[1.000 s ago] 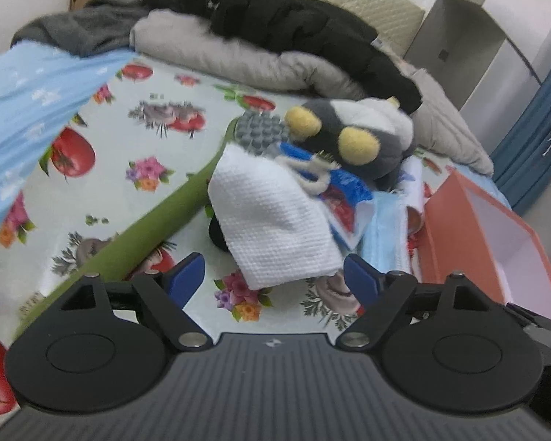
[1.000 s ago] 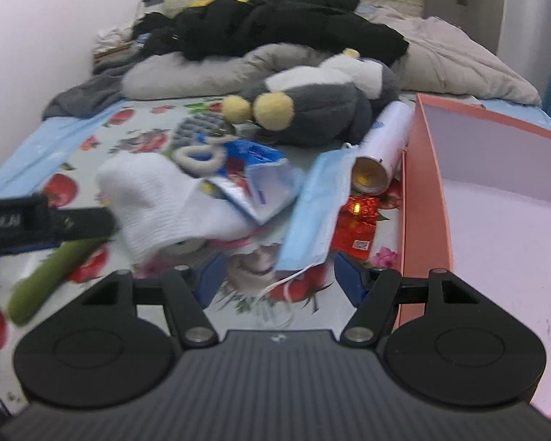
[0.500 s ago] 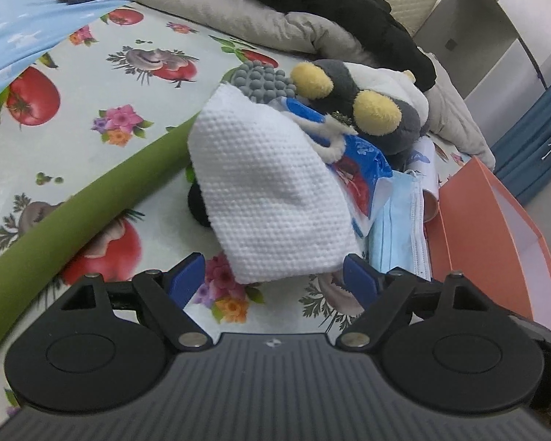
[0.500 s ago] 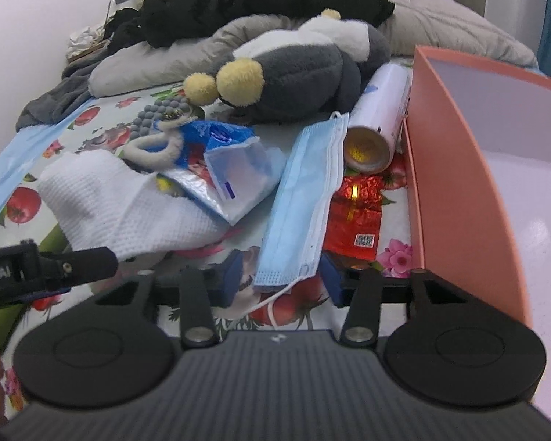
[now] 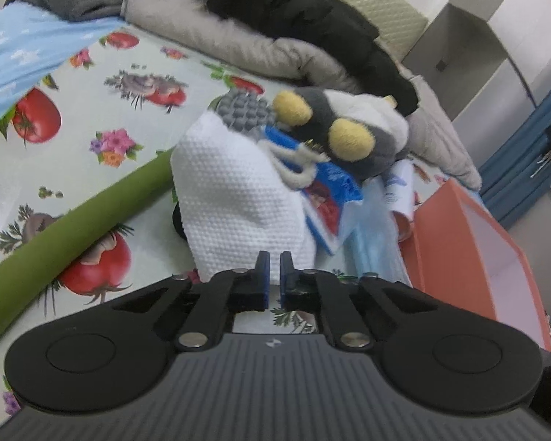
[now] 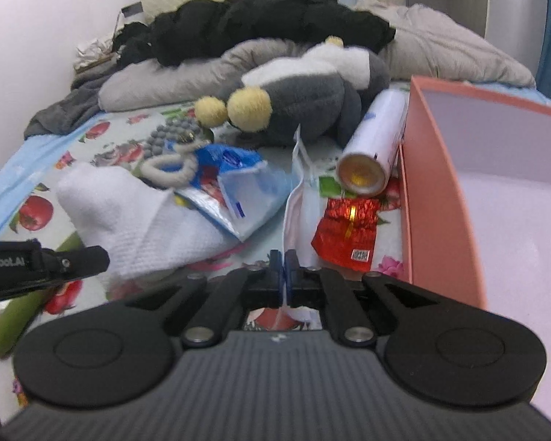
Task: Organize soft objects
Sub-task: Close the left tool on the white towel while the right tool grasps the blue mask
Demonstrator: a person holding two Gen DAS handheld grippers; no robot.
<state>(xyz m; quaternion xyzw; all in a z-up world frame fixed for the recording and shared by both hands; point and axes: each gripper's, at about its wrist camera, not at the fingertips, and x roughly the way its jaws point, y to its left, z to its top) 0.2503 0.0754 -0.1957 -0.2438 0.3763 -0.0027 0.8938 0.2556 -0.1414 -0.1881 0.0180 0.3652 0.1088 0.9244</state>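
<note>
A white waffle cloth lies heaped on the fruit-print sheet, also visible in the right wrist view. My left gripper has its jaws closing onto the cloth's near edge, with white fabric showing between the blue pads. My right gripper has its jaws closing onto a face mask, which now stands up edge-on from the pads. In the left wrist view the mask looks pale blue. A grey and white plush penguin lies behind the pile. An orange box stands open at the right.
A long green tube lies left of the cloth. A paper roll, a red foil packet, a blue plastic packet and a rope ring sit among the pile. Dark clothes and a grey duvet fill the back.
Both grippers came down and forward and went from open to shut. The left one closed at the white cloth's edge. The right one pinched the mask, which now stands on edge.
</note>
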